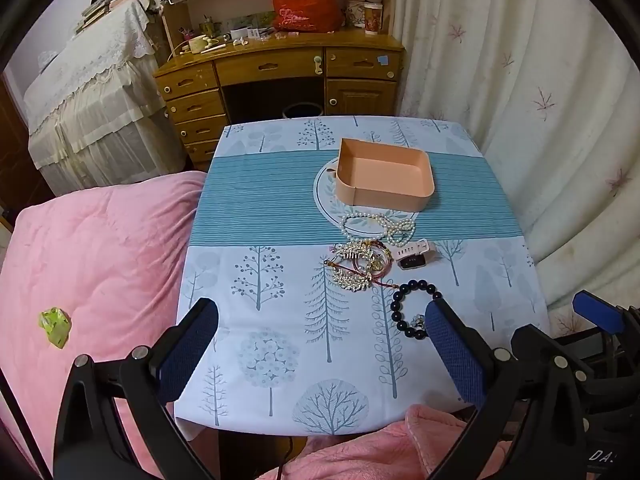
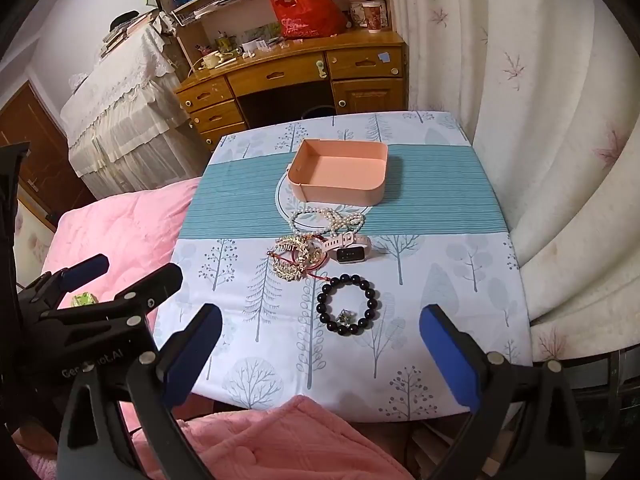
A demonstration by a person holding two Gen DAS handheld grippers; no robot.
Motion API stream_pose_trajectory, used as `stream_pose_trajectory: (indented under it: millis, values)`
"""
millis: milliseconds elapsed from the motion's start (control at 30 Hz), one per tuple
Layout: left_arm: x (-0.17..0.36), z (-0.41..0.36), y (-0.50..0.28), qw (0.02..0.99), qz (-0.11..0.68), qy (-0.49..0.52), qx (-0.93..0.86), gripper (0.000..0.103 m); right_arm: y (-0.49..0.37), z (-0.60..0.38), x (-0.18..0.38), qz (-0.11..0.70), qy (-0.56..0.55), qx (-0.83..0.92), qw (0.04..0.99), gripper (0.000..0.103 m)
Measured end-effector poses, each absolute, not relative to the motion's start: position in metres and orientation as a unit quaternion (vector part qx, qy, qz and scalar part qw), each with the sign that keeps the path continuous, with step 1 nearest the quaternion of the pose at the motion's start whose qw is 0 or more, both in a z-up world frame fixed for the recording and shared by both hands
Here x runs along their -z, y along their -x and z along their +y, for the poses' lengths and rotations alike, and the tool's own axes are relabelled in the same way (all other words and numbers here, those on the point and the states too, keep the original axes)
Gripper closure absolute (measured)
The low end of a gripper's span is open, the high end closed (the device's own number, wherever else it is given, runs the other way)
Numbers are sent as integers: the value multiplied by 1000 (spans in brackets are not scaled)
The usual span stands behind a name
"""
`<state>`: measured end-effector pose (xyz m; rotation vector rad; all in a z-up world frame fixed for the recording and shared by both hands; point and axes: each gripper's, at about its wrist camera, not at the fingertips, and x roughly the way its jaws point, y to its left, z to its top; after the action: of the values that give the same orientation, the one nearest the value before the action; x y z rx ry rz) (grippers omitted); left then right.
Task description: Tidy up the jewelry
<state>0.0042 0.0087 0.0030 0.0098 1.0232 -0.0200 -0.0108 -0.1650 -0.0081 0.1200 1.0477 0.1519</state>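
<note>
An empty peach tray (image 1: 385, 178) (image 2: 339, 175) stands on a round mat mid-table. In front of it lie a pearl necklace (image 1: 378, 227) (image 2: 328, 218), a pink smartwatch (image 1: 414, 256) (image 2: 347, 250), gold leaf hairpieces with red cord (image 1: 356, 266) (image 2: 295, 259), and a dark bead bracelet (image 1: 414, 312) (image 2: 347, 305) nearest me. My left gripper (image 1: 322, 314) is open and empty above the table's near edge, its right finger beside the bracelet. My right gripper (image 2: 320, 318) is open and empty, the bracelet just ahead between its fingers.
The table has a tree-print cloth (image 1: 280, 280). A pink quilt (image 1: 92, 260) lies to the left and below. White curtains (image 2: 540, 160) hang on the right. A wooden desk (image 1: 280, 76) stands behind the table. A green wrapper (image 1: 55, 325) lies on the quilt.
</note>
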Motion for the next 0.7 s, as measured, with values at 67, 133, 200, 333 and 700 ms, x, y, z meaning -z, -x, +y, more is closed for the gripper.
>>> stream_pose_trajectory:
  millis: [67,133,200,333,700]
  values:
    - [-2,8,-5,872,490,-5,9,1,10,-165,10,500,-57,-71,861,3]
    - [-1,10,-7,872,490,-4,8,1,8,-165,10,500,-56,-71,861,3]
    - [-1,11,-7,871,490,-3,8,1,7,-165,11,500,-54,-73,861,3]
    - [-1,11,-7,872,490,-4,8,1,8,-165,11,500,-54,-73,861,3]
    - [0,12,-9,871,491,-6,6,1,7,-164,10,501,-53,-72,861,3]
